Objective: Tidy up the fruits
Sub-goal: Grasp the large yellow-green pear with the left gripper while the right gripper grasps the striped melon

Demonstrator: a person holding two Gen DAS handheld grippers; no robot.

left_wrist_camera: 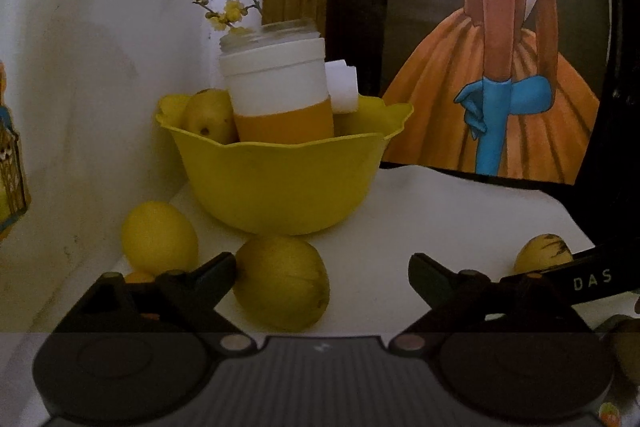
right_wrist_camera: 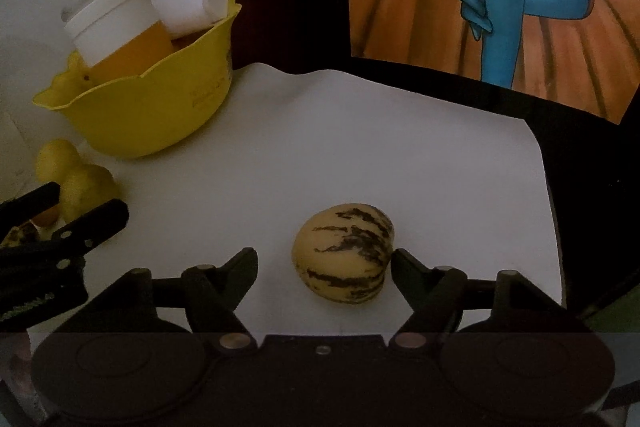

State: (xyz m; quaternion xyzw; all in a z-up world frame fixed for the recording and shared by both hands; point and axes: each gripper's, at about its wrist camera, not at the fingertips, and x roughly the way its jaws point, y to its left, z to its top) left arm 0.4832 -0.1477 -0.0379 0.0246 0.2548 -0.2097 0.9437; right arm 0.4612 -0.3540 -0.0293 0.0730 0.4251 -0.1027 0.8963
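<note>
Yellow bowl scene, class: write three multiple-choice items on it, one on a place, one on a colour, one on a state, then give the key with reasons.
1. Where is the striped fruit?
A. In the yellow bowl
B. On the white sheet between the right gripper jaws
C. On the painting

2. What colour is the lower band of the white cup?
A. Orange
B. Blue
C. Green

3. How do the left gripper jaws stand?
A. Shut on a fruit
B. Out of view
C. Open, a yellow-green fruit beside one

Key: B, it lies on the sheet; A, orange shows above the rim; C, the gap is wide.
</note>
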